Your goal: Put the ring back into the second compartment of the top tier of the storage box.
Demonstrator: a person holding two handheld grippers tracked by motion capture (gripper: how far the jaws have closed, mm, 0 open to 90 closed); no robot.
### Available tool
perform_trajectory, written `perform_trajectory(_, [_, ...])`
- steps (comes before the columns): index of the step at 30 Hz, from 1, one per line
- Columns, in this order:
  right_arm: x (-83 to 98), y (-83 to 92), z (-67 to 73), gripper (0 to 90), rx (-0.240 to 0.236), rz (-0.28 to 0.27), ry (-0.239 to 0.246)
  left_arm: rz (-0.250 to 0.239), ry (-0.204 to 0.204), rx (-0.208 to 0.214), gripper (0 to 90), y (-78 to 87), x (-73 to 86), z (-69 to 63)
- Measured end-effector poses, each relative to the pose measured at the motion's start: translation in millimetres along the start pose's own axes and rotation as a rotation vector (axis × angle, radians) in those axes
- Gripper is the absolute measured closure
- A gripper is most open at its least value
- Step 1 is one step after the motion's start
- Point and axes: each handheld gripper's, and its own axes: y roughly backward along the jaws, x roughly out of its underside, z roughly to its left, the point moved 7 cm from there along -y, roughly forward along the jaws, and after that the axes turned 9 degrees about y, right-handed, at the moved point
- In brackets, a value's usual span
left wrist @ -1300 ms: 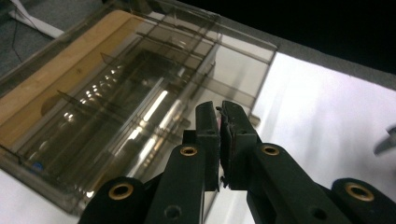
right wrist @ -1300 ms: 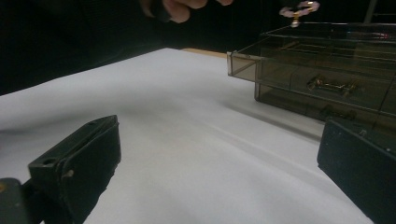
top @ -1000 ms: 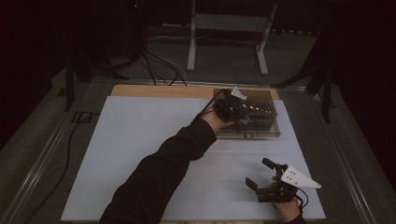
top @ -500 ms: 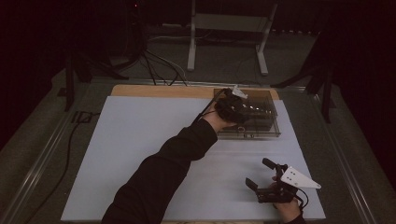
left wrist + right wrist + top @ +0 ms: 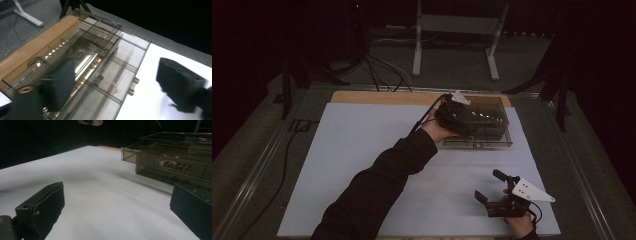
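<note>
Smoke-tinted clear plastic organiser box (image 5: 479,125) with compartments, one holding a small pink bead bracelet (image 5: 111,87). Left gripper (image 5: 451,116) above it, jaws just opening wide, empty. Right gripper (image 5: 497,192) jaws apart, empty. White tabletop sheet (image 5: 362,150); dark room.

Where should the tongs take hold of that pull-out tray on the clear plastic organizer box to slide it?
Grip one of the small round knobs on the tray front of the clear organizer box. They stick out toward the white mat, so come in low and level from the mat side. The left tongs stand open over the tray, nothing between them.
</note>
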Motion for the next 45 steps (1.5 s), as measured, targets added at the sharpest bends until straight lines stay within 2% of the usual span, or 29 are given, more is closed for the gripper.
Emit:
perform_trajectory(1, [0.2,-0.3,0.1,0.0,0.001,0.002,0.003,-0.007,0.006,0.013,9.2,4.0,0.3,0.0])
perform_trajectory(5, [0.4,-0.5,0.2,0.0,0.002,0.004,0.003,-0.028,-0.001,0.019,8.4,13.5,3.5,0.6])
perform_trajectory(9, [0.3,-0.9,0.4,0.0,0.002,0.006,0.004,-0.035,-0.012,0.098,3.9,22.1,7.6,-1.2])
perform_trajectory(12, [0.1,-1.4,1.1,0.0,0.000,0.005,0.006,-0.019,-0.025,0.107,1.1,25.4,11.4,-0.9])
perform_trajectory(14, [0.2,-1.5,1.2,0.0,-0.001,0.006,0.008,-0.021,-0.038,0.103,0.7,29.2,12.5,-0.3])
perform_trajectory(16, [0.1,-1.2,0.9,0.0,0.000,0.005,0.007,-0.049,-0.048,0.087,0.6,35.3,11.5,2.1])
perform_trajectory(20, [0.4,-1.2,1.0,0.0,0.000,0.007,0.007,-0.088,-0.035,0.087,0.6,43.8,9.5,5.3])
perform_trajectory(25, [0.5,-1.6,1.1,0.0,-0.001,0.008,0.008,-0.087,-0.048,0.062,0.6,52.3,13.0,9.0])
perform_trajectory(26, [0.8,-2.0,0.9,0.0,-0.001,0.008,0.008,-0.101,-0.052,0.052,0.6,58.1,15.1,11.0])
perform_trajectory(30, [0.9,-1.8,1.1,0.0,0.001,0.011,0.008,-0.104,-0.055,0.058,0.6,67.2,19.4,12.5])
perform_trajectory(32, [0.7,-1.8,1.4,0.0,0.002,0.012,0.008,-0.122,-0.052,0.056,0.6,77.0,23.1,15.1])
perform_trajectory(35, [1.1,-2.1,1.3,0.0,0.007,0.015,0.009,-0.113,-0.053,0.055,0.6,84.9,29.5,17.8])
perform_trajectory(38, [1.3,-2.3,1.1,0.0,0.010,0.017,0.008,-0.103,-0.060,0.039,0.6,90.5,33.5,19.9])
perform_trajectory(41, [1.7,-2.8,1.2,0.0,0.011,0.019,0.009,-0.128,-0.056,0.020,0.6,105.5,38.4,23.3])
perform_trajectory(45, [2.0,-3.2,1.5,0.0,0.010,0.022,0.011,-0.118,-0.055,-0.007,0.6,115.9,46.4,28.6])
